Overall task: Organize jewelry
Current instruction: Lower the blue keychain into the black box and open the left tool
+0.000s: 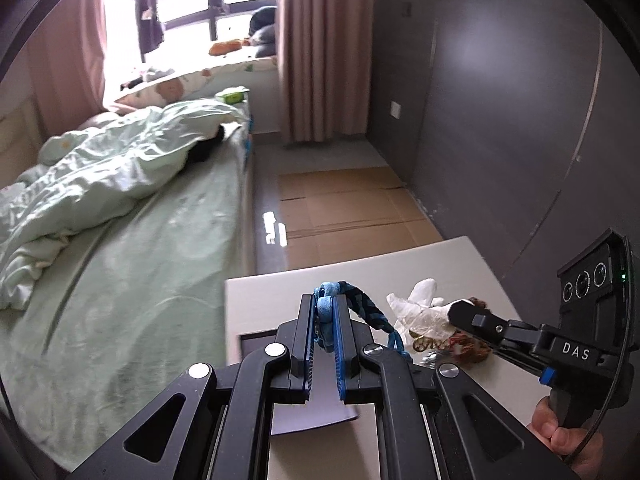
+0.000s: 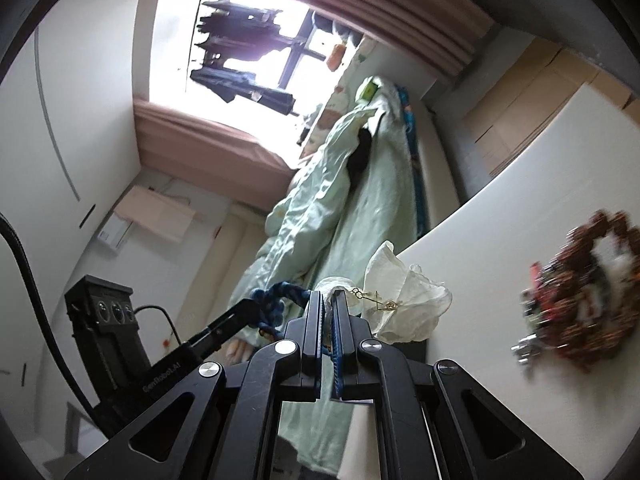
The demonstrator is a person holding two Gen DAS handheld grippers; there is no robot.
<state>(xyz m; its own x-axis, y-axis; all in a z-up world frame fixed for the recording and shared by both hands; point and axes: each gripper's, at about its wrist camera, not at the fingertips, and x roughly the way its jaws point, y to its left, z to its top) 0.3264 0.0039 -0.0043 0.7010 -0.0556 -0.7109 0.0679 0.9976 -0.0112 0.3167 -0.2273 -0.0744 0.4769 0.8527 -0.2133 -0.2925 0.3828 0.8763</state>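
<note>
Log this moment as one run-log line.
left gripper: shut on blue braided cord bracelet | right gripper: shut on white crumpled plastic pouch | brown beaded bracelet: on white table

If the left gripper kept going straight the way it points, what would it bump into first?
Hard to judge depth, but beyond the left gripper, shut on a blue braided cord, the line seems to cross the white table edge, then the cardboard on the floor.

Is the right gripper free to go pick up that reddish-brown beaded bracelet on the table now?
Probably not yet: the right gripper is shut on a white pouch, so its jaws are occupied. The beaded bracelet itself lies uncovered on the table.
</note>
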